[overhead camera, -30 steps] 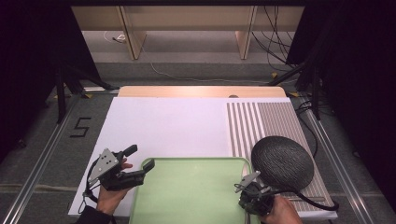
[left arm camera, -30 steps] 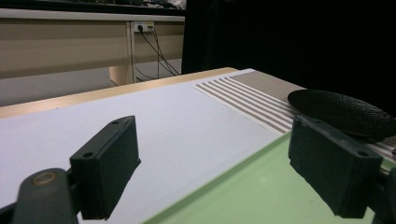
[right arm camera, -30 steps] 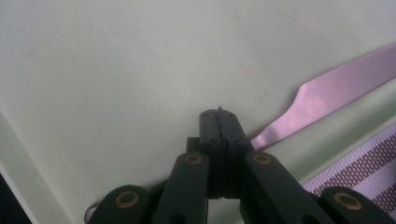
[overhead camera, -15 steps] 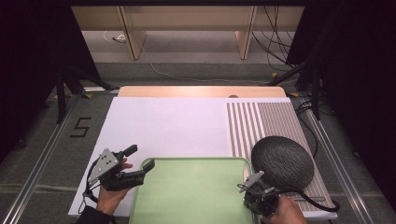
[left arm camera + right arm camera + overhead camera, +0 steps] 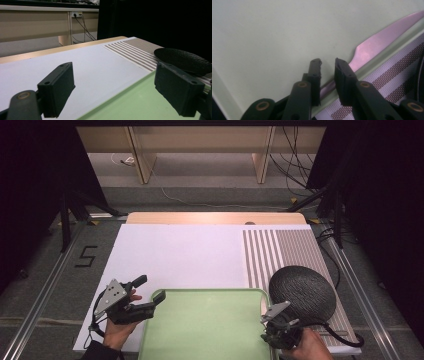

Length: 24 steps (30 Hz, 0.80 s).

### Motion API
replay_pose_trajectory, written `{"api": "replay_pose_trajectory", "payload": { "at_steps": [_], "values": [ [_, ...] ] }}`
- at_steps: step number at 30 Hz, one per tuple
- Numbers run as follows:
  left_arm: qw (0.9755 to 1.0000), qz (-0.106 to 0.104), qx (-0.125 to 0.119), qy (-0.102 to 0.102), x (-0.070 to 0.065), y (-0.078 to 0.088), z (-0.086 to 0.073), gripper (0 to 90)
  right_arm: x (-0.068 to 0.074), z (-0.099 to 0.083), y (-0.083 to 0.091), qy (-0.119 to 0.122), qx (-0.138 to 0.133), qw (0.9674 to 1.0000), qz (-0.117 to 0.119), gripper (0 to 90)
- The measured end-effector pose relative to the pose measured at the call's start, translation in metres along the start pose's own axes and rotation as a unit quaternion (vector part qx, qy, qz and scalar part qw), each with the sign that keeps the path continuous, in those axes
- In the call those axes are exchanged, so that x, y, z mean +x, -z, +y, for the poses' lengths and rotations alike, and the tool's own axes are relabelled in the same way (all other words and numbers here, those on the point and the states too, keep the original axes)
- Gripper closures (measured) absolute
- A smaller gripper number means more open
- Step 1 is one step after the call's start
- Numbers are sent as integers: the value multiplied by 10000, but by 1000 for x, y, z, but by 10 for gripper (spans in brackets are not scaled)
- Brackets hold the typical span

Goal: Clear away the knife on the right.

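Note:
A pale green tray (image 5: pixel 200 330) lies at the table's near edge. A pinkish metal knife (image 5: pixel 382 41) rests inside it along the right rim. My right gripper (image 5: pixel 269 336) hangs low over that rim, and its jaws (image 5: pixel 327 62) stand a narrow gap apart, straddling the knife's handle end without clearly pinching it. My left gripper (image 5: pixel 150 288) hovers at the tray's left corner, held in a hand. It is wide open (image 5: pixel 115 85) with nothing between the jaws. A black textured bowl (image 5: pixel 302 292) sits upside down to the right of the tray.
The bowl (image 5: pixel 182 58) rests on a striped mat (image 5: pixel 280 250) covering the table's right part. A white sheet (image 5: pixel 175 255) covers the rest of the table beyond the tray. A cable trails from the right gripper along the mat's near edge.
My right gripper has slid a little toward the near edge and dipped lower over the tray's right rim. The left gripper has stayed still.

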State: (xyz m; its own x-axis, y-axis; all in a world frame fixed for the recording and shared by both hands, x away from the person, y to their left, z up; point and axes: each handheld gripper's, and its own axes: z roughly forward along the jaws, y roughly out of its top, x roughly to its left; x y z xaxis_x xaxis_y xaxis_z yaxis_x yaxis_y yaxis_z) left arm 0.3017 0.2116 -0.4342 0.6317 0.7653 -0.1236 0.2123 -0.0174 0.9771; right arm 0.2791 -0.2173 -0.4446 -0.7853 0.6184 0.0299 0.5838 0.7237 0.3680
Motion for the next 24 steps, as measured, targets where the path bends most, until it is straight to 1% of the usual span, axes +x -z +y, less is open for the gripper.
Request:
{"api": "replay_pose_trajectory", "payload": {
  "at_steps": [1,2,3,5,6,7,8,9,10,11,12,14,15,17,18,20,22,23,24],
  "values": [
    [10000,0,0,0,0,0,0,157,0,0,0,0,0,10000,0,720],
    [10000,-1,5,1,0,0,0,157,-4,-2,5,-247,-212,9994,73,605],
    [10000,-1,5,1,0,0,0,157,-4,-2,5,-247,-212,9994,73,605],
    [10000,-1,3,1,0,0,0,157,-4,-4,11,-237,-398,9989,-46,562],
    [10000,0,5,3,0,0,0,157,-6,-6,15,-280,-570,9980,-2,499],
    [10000,0,5,-2,0,0,0,157,-6,-6,15,-280,-570,9980,-2,499],
    [10000,-2,7,0,0,0,0,157,-7,-7,19,-336,-743,9967,-53,444],
    [10000,-2,7,0,0,0,0,157,-7,-7,19,-336,-743,9967,-53,444],
    [10000,-1,8,0,0,0,0,157,-9,-8,21,-360,-894,9953,-55,440],
    [10000,0,6,0,0,0,0,157,-9,-8,21,-360,-894,9953,-55,440],
    [10000,2,5,1,0,0,0,157,-10,-9,23,-403,-968,9945,-63,426],
    [10000,3,7,4,1,0,0,157,-12,-10,26,-492,-1133,9923,-89,398],
    [10000,5,5,7,1,0,0,157,-16,-13,29,-636,-1309,9893,-93,381],
    [10000,-1,7,4,1,0,0,157,-21,-16,33,-784,-1464,9861,-86,359],
    [10000,-2,10,-1,1,0,0,157,-21,-16,33,-784,-1464,9861,-86,359],
    [10000,3,3,0,0,0,0,157,-24,-20,37,-879,-1600,9831,-163,343],
    [10000,8,14,3,0,0,0,157,-28,-23,40,-1055,-1756,9788,22,343],
    [10000,11,7,3,0,0,0,157,-29,-25,42,-1124,-1833,9766,62,342],
    [10000,13,2,1,0,0,0,157,-30,-26,43,-1143,-1887,9753,73,334]
  ]
}}
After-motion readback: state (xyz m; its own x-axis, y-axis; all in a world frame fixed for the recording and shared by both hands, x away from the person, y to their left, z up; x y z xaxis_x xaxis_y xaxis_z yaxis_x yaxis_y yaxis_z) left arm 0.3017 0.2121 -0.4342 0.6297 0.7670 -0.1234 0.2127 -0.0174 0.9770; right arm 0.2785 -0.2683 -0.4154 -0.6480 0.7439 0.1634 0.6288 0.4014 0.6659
